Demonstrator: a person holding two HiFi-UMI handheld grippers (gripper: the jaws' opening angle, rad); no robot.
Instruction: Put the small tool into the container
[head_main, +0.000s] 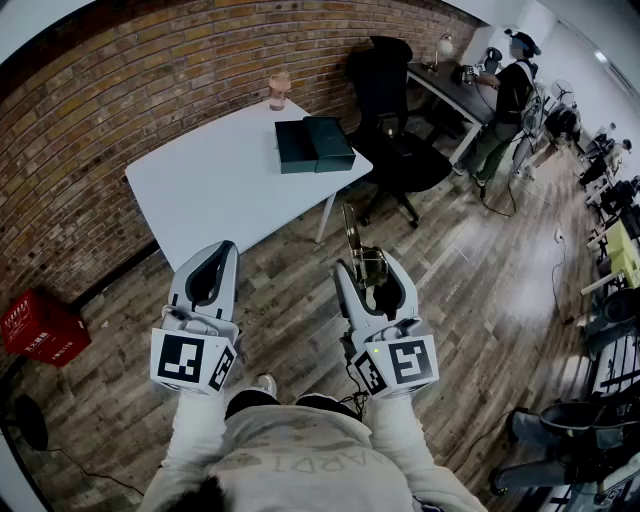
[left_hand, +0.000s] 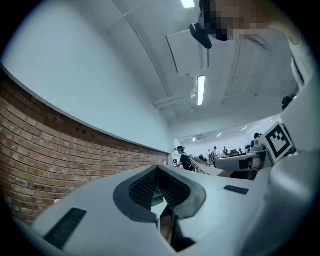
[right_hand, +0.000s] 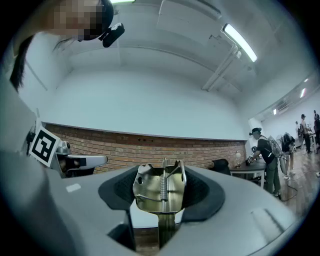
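The right gripper held the small tool. The left gripper was closed, empty. The container sat on the desk.

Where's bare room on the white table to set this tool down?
The white table is bare over its whole left stretch, from the dark box to the corner near the brick wall. A narrower free strip lies between box and pink cup. It is crowded only at the right end, where the box sits.
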